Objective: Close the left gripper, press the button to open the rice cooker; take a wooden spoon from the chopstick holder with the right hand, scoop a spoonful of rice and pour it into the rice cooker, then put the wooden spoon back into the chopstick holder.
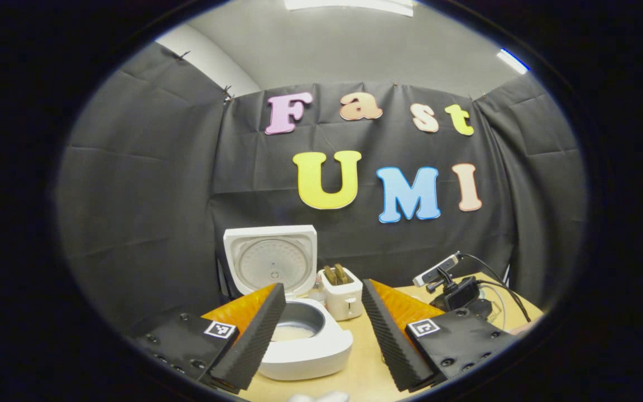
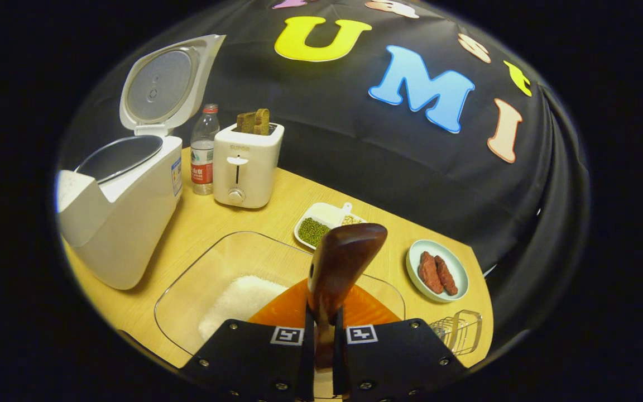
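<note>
Right gripper view: our right gripper (image 2: 321, 335) has its jaws pinched tight on the wooden spoon (image 2: 339, 268), whose bowl rises up and tips a little to the right. Just under it we see the clear tub (image 2: 198, 290) with a heap of rice (image 2: 243, 301) inside. Beyond it sit a tray of beans (image 2: 321, 223) and a plate (image 2: 455, 268) with two red pieces. Off to the left, the rice cooker (image 2: 126, 223) stands with its lid up, a bottle (image 2: 204, 151) and a toaster (image 2: 246, 164) behind it.

In the left gripper view, our left gripper (image 1: 321, 329) hangs with jaws spread wide above the table (image 1: 366, 363). Between them the cooker's pot shows some rice, lid upright behind. A camera (image 1: 438, 271) sits at right.
</note>
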The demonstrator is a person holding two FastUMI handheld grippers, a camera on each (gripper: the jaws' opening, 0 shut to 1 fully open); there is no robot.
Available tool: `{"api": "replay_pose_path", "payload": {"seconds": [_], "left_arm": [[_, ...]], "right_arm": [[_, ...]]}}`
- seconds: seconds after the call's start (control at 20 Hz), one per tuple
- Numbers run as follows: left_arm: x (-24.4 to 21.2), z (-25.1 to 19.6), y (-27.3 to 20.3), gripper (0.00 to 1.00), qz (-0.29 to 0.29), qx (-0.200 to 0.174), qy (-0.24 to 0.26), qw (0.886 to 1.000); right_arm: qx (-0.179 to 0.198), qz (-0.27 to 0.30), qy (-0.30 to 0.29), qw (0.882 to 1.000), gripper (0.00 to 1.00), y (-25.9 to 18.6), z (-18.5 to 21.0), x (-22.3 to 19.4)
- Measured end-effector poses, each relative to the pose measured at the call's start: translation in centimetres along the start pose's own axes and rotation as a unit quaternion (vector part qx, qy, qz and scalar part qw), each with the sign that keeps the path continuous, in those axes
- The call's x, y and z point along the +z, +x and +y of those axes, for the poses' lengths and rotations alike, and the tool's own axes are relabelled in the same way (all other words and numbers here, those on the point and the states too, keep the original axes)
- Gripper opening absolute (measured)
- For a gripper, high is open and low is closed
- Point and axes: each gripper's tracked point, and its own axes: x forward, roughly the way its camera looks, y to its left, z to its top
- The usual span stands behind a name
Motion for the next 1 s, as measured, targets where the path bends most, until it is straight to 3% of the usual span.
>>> {"api": "replay_pose_path", "payload": {"seconds": [0.4, 0.65, 0.8, 1.0], "left_arm": [[0.3, 0.6, 0.0, 0.96, -0.002, 0.002, 0.012, 1.000], [0.6, 1.4, 0.0, 0.96, -0.002, 0.008, 0.016, 1.000], [0.6, 1.7, -0.1, 0.96, -0.003, 0.013, 0.019, 1.000], [0.6, 1.5, -0.3, 0.96, -0.003, 0.012, 0.022, 1.000]], "right_arm": [[0.038, 0.020, 0.071, 0.997, 0.13, 0.1, 3.1, 0.3], [0.082, 0.028, 0.135, 0.987, 0.13, 0.0, 5.9, 1.2], [0.103, 0.036, 0.189, 0.976, 0.14, 0.0, 6.7, 1.5], [0.138, 0.038, 0.286, 0.947, 0.13, -0.1, 6.6, 2.1]]}}
